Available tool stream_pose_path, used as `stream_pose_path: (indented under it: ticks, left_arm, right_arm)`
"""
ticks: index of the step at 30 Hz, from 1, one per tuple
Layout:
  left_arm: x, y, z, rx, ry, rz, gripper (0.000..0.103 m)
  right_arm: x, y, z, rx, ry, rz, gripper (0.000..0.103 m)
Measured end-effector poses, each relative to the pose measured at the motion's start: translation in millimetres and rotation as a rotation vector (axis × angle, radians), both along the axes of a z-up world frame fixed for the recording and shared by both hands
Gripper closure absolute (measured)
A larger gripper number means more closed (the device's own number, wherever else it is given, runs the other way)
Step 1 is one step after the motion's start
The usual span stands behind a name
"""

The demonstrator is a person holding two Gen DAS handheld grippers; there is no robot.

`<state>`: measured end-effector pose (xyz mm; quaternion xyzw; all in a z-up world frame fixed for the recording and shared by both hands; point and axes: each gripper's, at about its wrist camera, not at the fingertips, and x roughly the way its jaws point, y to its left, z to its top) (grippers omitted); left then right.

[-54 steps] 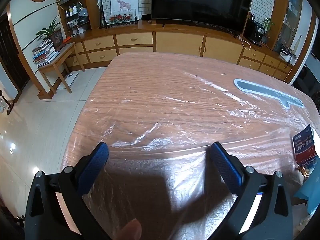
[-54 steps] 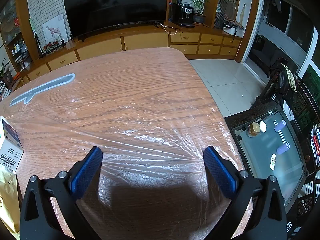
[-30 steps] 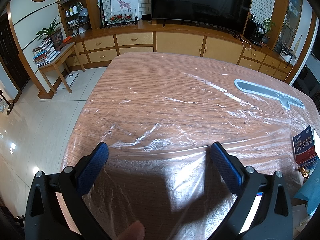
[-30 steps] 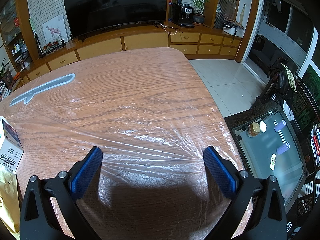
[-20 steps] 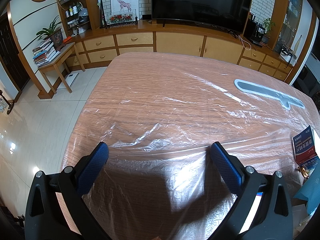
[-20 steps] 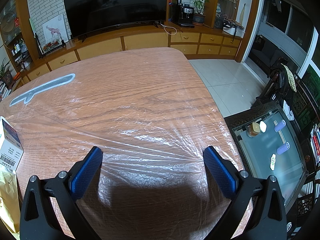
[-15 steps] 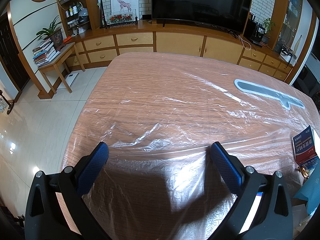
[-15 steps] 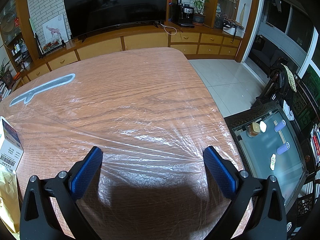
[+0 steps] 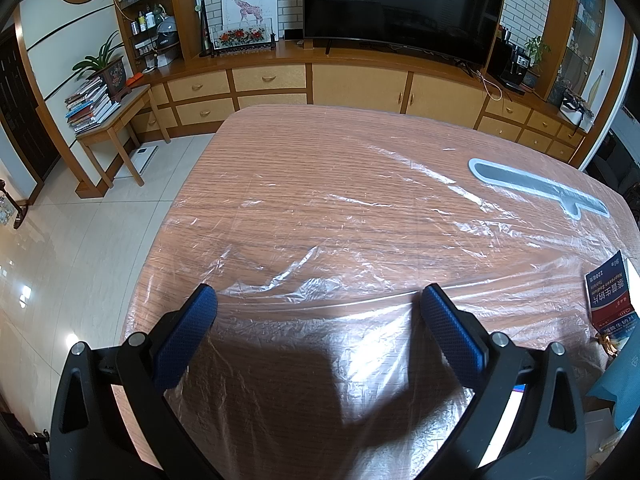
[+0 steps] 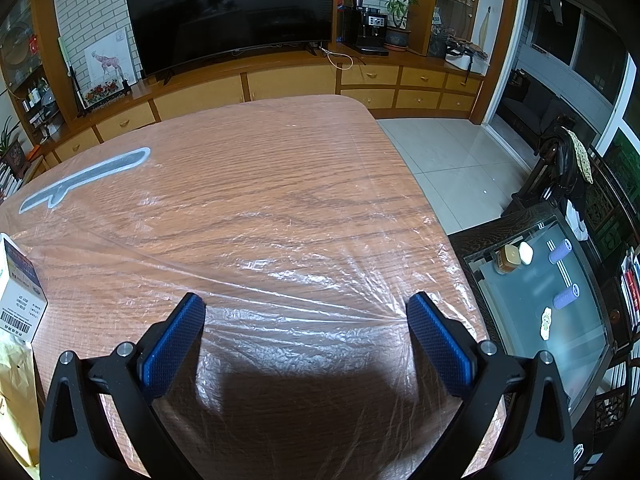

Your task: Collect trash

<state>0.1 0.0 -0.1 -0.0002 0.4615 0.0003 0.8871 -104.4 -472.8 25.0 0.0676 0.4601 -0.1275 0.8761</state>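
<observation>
Crinkled clear plastic film (image 9: 360,240) covers the wood-grain desk (image 10: 280,184). Both the left gripper (image 9: 318,300) and right gripper (image 10: 306,308) hover with jaws wide, empty.

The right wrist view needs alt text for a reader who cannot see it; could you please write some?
An open hand-held gripper with blue pads hovers over a wooden table covered in clear plastic film. A small white box stands at the table's left edge, and a dark television sits on cabinets behind.

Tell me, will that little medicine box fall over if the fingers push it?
Probably. The medicine box stands upright on the crinkly plastic sheet, so a high push likely tips it. It looks like thin cardboard, likely light, and may slide instead.
</observation>
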Motion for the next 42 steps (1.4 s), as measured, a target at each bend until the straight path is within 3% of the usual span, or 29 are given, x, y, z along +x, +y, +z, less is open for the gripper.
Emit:
stream_pose_path:
  ticks: [24,27,29,31,36,42]
  left_arm:
    - [-1,0,1,0.002,0.000,0.009,0.001]
    - [3,1,1,0.002,0.012,-0.010,0.001]
    - [2,1,2,-0.008,0.033,-0.046,0.002]
    - [-6,5,15,-0.025,-0.006,-0.079,0.002]
    - [-33,6,48,-0.047,-0.055,-0.180,0.002]
    - [-70,-6,54,-0.074,-0.034,-0.257,0.002]
  right_arm:
    - [0,-1,0,-0.001,-0.001,-0.004,0.004]
    - [3,-9,-1,0.027,0.045,-0.010,0.004]
    - [-2,-16,10,0.077,0.007,-0.032,0.004]
    - [-19,-20,28,0.149,-0.038,-0.043,0.004]
    - [-55,-1,74,0.245,-0.120,0.050,0.004]
    - [-76,67,88,0.202,-0.070,0.239,0.004]
